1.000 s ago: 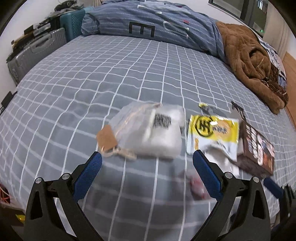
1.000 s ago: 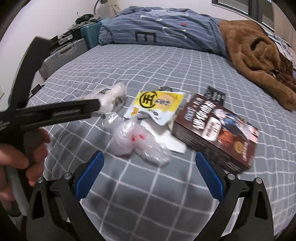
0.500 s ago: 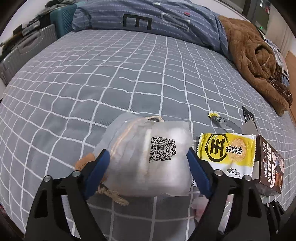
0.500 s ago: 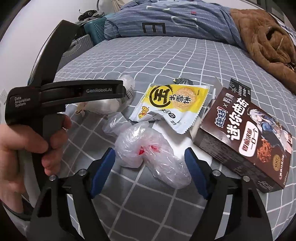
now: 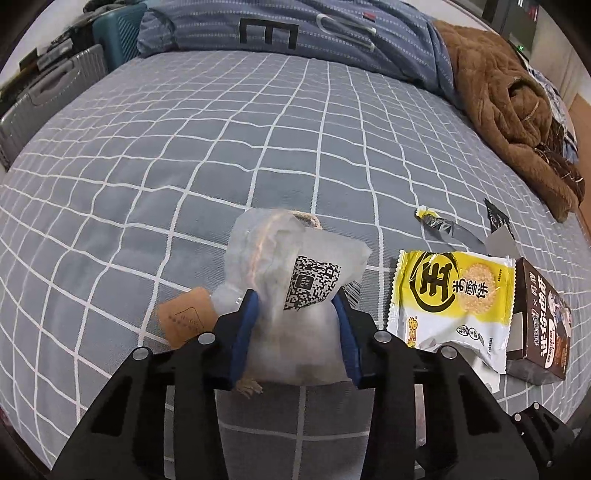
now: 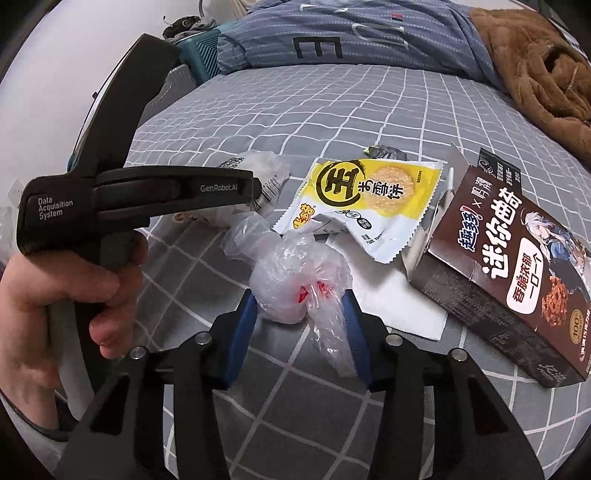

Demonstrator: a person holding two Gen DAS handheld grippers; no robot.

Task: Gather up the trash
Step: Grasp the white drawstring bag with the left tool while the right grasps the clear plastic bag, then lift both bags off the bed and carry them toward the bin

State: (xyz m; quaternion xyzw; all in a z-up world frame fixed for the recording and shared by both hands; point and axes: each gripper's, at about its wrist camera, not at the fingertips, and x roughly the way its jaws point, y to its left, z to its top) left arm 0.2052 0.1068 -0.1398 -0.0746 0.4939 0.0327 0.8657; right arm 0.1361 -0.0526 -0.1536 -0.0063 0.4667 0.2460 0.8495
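My left gripper (image 5: 297, 306) is shut on a white translucent pouch (image 5: 291, 273) with a QR label, a string and a brown tag (image 5: 184, 317), lying on the grey checked bed (image 5: 184, 147). My right gripper (image 6: 299, 302) is shut on a crumpled clear plastic bag (image 6: 291, 284) with red print. A yellow snack wrapper (image 6: 362, 199) lies just beyond it, also in the left wrist view (image 5: 450, 299). A brown snack box (image 6: 509, 266) lies to the right. The left gripper's body (image 6: 147, 192) and the hand holding it show in the right wrist view.
A white paper sheet (image 6: 399, 310) lies under the wrapper and box. A torn dark foil strip (image 5: 443, 225) lies farther back. A brown blanket (image 5: 509, 103) is heaped at the right, a blue striped duvet (image 5: 295, 33) at the head. Suitcases (image 5: 44, 92) stand left of the bed.
Both grippers moved forward and closed: the left onto the white pouch, the right onto the clear plastic bag. Both were wide open a second ago.
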